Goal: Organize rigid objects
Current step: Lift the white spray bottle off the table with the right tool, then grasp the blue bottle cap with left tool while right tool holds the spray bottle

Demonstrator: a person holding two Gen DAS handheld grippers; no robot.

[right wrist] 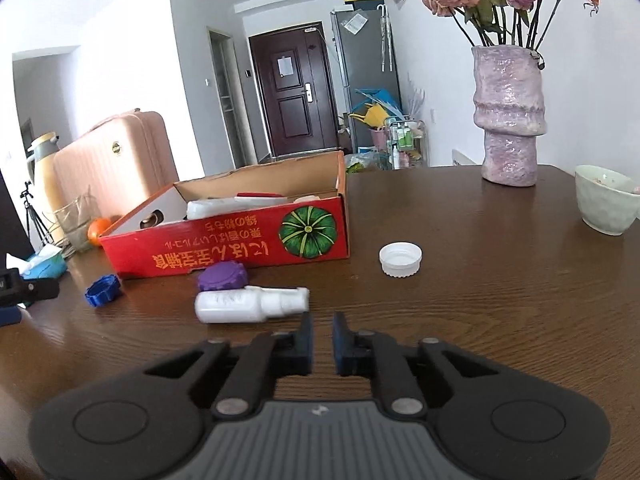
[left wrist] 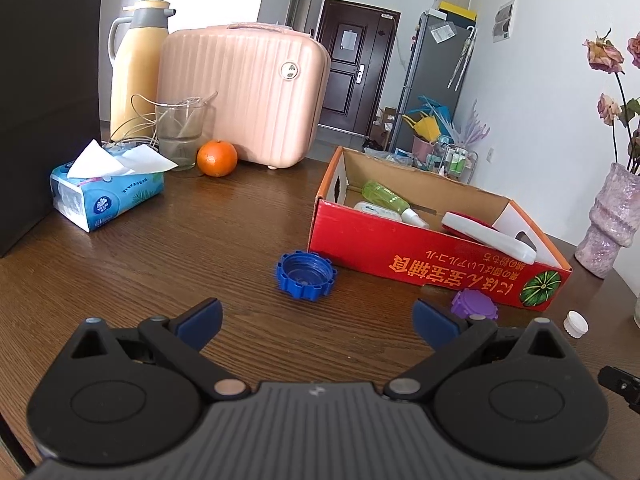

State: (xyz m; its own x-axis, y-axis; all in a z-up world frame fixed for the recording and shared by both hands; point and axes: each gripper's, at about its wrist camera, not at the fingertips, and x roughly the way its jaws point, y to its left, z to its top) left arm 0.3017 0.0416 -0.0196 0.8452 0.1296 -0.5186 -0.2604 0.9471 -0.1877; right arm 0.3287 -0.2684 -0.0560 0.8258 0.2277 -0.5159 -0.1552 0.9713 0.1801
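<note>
A red cardboard box (left wrist: 400, 256) (right wrist: 224, 248) stands open on the brown table, with a green bottle (left wrist: 386, 196) and white items inside. A blue ridged cap (left wrist: 306, 276) (right wrist: 103, 284) lies just ahead of my left gripper (left wrist: 316, 309), which is open wide and empty. A purple cap (left wrist: 474, 304) (right wrist: 222, 276) rests against the box front. Just in front of it a white spray bottle (right wrist: 248, 302) lies on its side, slightly left of my right gripper (right wrist: 323, 320). That gripper is shut with nothing between its pads. A white cap (right wrist: 400, 259) (left wrist: 576, 324) sits to the right.
At the back left are a tissue pack (left wrist: 104, 196), an orange (left wrist: 217, 158), a glass (left wrist: 180, 136), a pink case (left wrist: 244, 92), a thermos (left wrist: 136, 64) and a black bag (left wrist: 44, 100). A purple vase (right wrist: 508, 120) and a pale bowl (right wrist: 608, 200) stand at the right.
</note>
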